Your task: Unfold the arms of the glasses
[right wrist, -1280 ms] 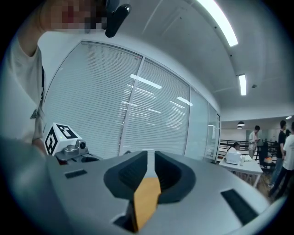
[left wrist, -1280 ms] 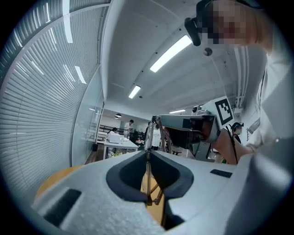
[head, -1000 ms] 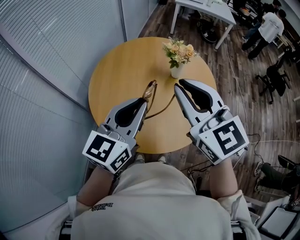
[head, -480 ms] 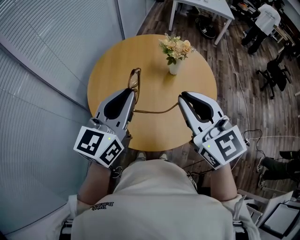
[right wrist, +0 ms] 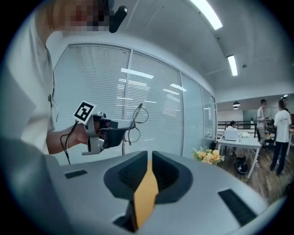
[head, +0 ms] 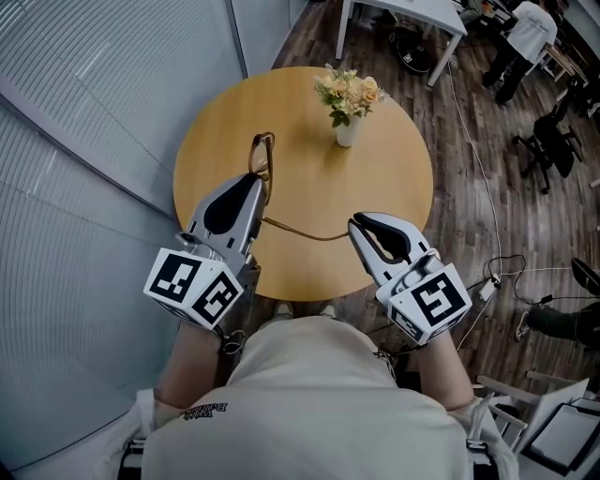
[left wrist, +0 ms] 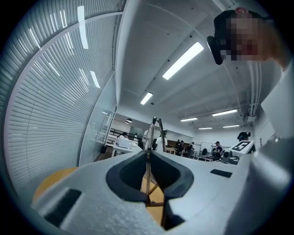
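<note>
Thin brown-rimmed glasses (head: 261, 159) hang over the round wooden table (head: 394, 169), their frame clamped edge-on in my left gripper (head: 252, 180). In the left gripper view the rim (left wrist: 155, 131) stands up between the closed jaws (left wrist: 148, 155). One long arm (head: 305, 232) curves from the hinge by the left gripper across to my right gripper (head: 355, 226), which is shut at the arm's tip. The right gripper view shows narrow closed jaws (right wrist: 148, 158); the tip itself is hidden there. Farther off in that view, the left gripper (right wrist: 110, 133) holds the glasses (right wrist: 138, 114).
A small white vase of flowers (head: 347, 98) stands on the far side of the table, also seen as flowers (right wrist: 209, 156) to the right. Slatted glass walls run along the left. Beyond the table are a white desk (head: 403, 19), seated people and floor cables (head: 478, 178).
My right gripper has dropped toward the near table edge with the arm's tip, so the arm has swung out from the frame. The left gripper and frame shifted slightly left.
</note>
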The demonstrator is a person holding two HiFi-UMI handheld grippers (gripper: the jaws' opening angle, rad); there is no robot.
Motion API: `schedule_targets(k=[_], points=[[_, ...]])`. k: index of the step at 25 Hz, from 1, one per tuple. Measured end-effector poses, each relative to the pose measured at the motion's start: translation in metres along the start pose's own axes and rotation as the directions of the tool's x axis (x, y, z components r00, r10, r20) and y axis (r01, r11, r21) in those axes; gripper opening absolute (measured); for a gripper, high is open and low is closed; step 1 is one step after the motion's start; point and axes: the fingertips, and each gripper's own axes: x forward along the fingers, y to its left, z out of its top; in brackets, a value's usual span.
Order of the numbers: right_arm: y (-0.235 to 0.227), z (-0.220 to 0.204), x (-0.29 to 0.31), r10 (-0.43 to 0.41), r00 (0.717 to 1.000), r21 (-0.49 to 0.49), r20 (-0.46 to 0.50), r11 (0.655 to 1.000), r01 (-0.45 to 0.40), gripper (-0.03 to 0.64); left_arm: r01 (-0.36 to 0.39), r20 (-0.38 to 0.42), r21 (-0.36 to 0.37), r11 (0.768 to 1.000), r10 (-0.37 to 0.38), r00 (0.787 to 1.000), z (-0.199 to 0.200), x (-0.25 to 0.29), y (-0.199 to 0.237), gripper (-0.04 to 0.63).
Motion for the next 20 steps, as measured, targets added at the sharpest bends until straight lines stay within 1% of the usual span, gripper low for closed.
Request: schedule_targets(k=[3,6,11,15,17,20], points=[[0.002,-0.01,0.001,0.003,1.0,0.011,-0.018,1.0,-0.003,0.034,-0.002,-0.015,0.012,1.0,0.002,1.0,-0.004,0.001,0.0,0.043],[-0.001,-0.007,-0.002,-0.014,1.0,0.01,-0.012,1.0,0.014,0.034,0.0,-0.029,0.03,1.0,0.001,1.0,-0.008,0.002,-0.002,0.044],[-0.01,0.016,-0.005,-0.033,0.999,-0.061,0.022,0.998,0.034,0.034,0.013,-0.045,0.055,0.998,-0.011,0.999,-0.015,0.004,-0.008,0.044],[-0.002,0.038,-0.001,0.001,1.0,-0.125,0.03,0.992,0.002,0.034,0.039,-0.056,0.08,0.996,-0.034,0.998,-0.014,0.004,-0.02,0.043],[0.009,0.041,0.007,0.041,0.999,-0.162,-0.01,0.986,-0.042,0.034,0.051,-0.063,0.096,0.994,-0.045,0.997,-0.014,0.003,-0.027,0.043],[0.027,0.032,0.017,0.108,0.985,-0.214,-0.136,0.967,-0.136,0.034,0.072,-0.074,0.115,0.991,-0.064,0.995,-0.015,0.001,-0.037,0.043]])
